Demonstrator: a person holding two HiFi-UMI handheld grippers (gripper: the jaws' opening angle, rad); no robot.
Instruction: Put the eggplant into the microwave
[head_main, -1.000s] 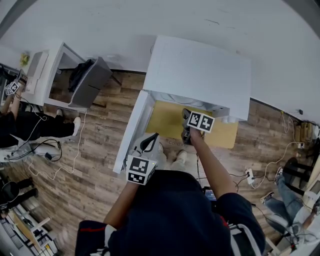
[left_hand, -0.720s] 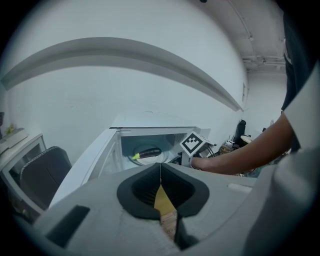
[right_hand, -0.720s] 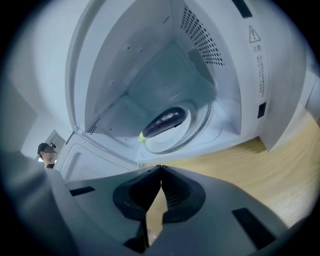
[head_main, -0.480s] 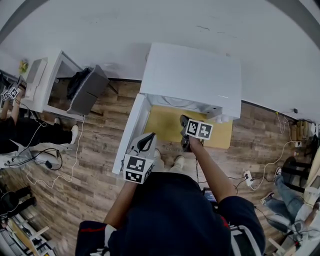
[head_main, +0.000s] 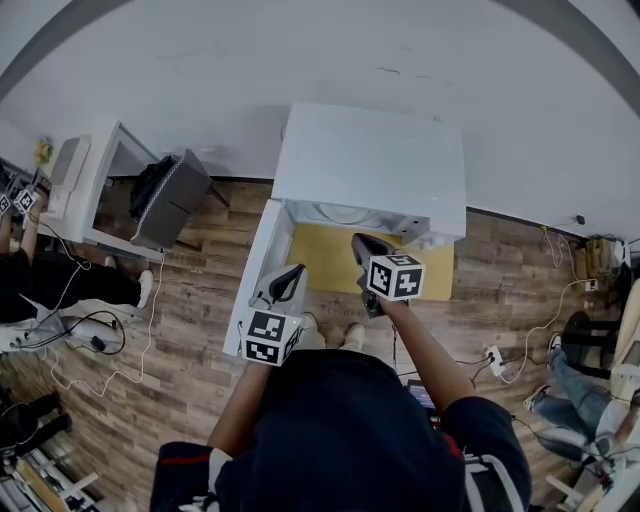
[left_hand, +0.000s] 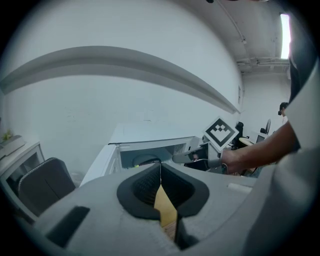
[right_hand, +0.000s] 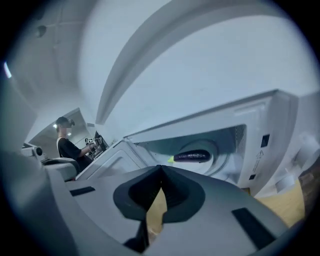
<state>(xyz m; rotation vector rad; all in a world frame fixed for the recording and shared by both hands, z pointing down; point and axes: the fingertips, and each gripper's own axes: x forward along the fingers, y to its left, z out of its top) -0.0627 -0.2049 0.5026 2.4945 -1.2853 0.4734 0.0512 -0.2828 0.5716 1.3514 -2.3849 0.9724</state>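
Both pairs of jaws were shut on nothing: the right gripper (right_hand: 160, 172) showed its two pads pressed together with only a sliver of yellow surface visible through the seam below them, and the left gripper (left_hand: 160, 169) looked the same.

The eggplant (right_hand: 192, 156) was already inside the microwave (right_hand: 260, 145), lying on the round glass turntable (right_hand: 216, 148). Seen from the right gripper, it lay ahead of and above the jaws, well apart from them, past the open front of the cavity. Its long axis ran crosswise to the opening, with the green stem end at the left and the dark purple body stretching right.

In the head view the right gripper (head_main: 360, 243) was held just in front of the cavity mouth, over the yellow surface (head_main: 320, 245) under the microwave. The left gripper (head_main: 292, 276) hovered beside the door (head_main: 262, 262), which was swung open to the left. Judging by that, the placing looked done and the left gripper was the nearer one for pushing the door shut, should that be wanted.

Count: one eggplant, one microwave with one door, two grippers, neither carrying anything
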